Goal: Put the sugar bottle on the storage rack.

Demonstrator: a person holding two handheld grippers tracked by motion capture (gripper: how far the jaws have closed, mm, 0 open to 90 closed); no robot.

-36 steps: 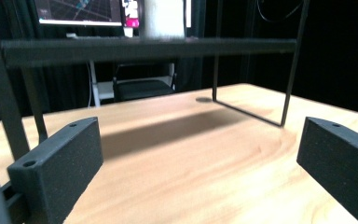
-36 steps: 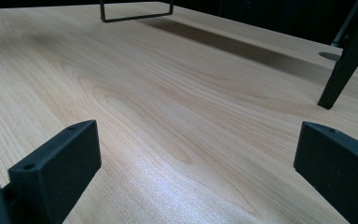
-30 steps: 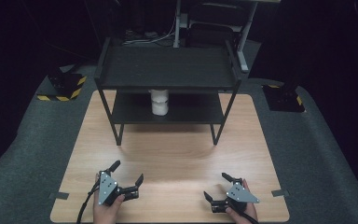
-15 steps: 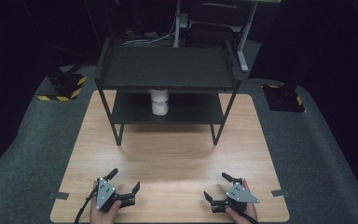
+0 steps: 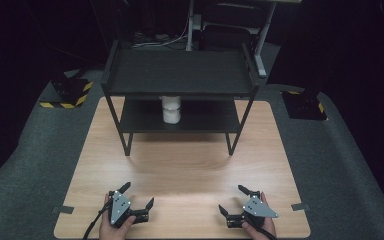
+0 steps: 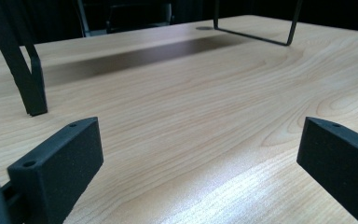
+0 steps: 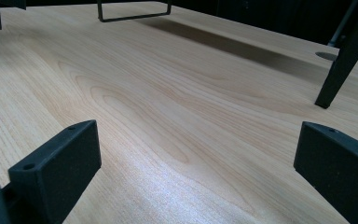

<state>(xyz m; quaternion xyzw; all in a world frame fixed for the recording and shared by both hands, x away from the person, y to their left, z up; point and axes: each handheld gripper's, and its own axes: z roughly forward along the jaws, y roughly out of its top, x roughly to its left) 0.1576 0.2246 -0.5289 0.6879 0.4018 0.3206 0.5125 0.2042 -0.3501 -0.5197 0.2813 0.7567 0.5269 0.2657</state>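
Observation:
A white cylindrical container (image 5: 171,110) stands on the lower tier of a black two-tier shelf (image 5: 180,75) at the far half of the wooden table (image 5: 190,165). My left gripper (image 5: 138,194) rests near the front left edge in a hand, jaws wide apart with nothing between them. In the left gripper view my left gripper (image 6: 198,158) faces bare wood and a shelf leg (image 6: 28,79). Near the front right edge, my right gripper (image 5: 231,199) is also open and empty. Bare tabletop lies between the jaws of my right gripper (image 7: 196,163), with a shelf leg (image 7: 340,60) farther off.
Grey carpet surrounds the table. Black blocks with yellow-black hazard stripes sit on the floor at the back left (image 5: 67,92) and back right (image 5: 304,105). Tape marks (image 5: 63,209) stick out at the table's front corners. Open tabletop lies between the grippers and the shelf.
My left gripper has drawn back slightly toward the table's front edge and turned a little. The right gripper and the container have stayed put.

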